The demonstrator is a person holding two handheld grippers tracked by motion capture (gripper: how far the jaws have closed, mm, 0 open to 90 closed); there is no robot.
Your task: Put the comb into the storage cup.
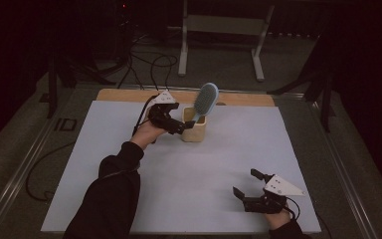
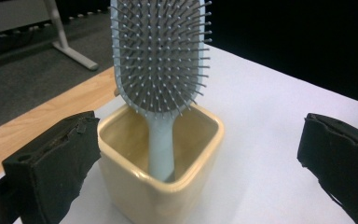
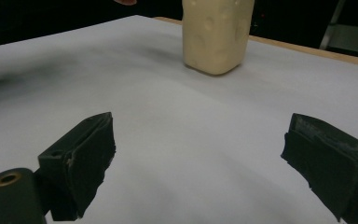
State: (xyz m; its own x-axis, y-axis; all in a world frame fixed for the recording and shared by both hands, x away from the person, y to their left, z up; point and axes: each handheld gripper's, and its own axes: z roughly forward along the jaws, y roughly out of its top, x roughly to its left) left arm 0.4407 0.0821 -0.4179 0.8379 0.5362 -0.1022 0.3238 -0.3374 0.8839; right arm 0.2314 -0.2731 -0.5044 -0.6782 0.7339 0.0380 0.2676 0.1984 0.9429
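Right gripper sits nearest, low at the near right corner of the desk, jaws spread wide with nothing between them; its own view looks across bare white surface toward the cream holder, well apart from it. Hairbrush: pale blue, paddle type, handle down inside the holder, head leaning up and to the right above the rim. Left gripper view confirms it: handle reaches the bottom of the square cup, bristles face the camera, brush resting against the rim and not touched by any jaw. Holder stands upright toward the far middle of the white sheet, just short of the bare wooden strip at the far edge. Left gripper is just beside the holder on its left, jaws wide apart and flanking the cup in its own view; the left jaw looks close to the cup wall, contact not certain. Judgement: placing the brush in the holder looks done, since it stands on its own with both grippers empty. What seems left is only pulling the left gripper clear without nudging the cup; alternatively this could be the approach to grasp the cup, which the frames cannot settle. Floor behind: cables and a grey metal frame.
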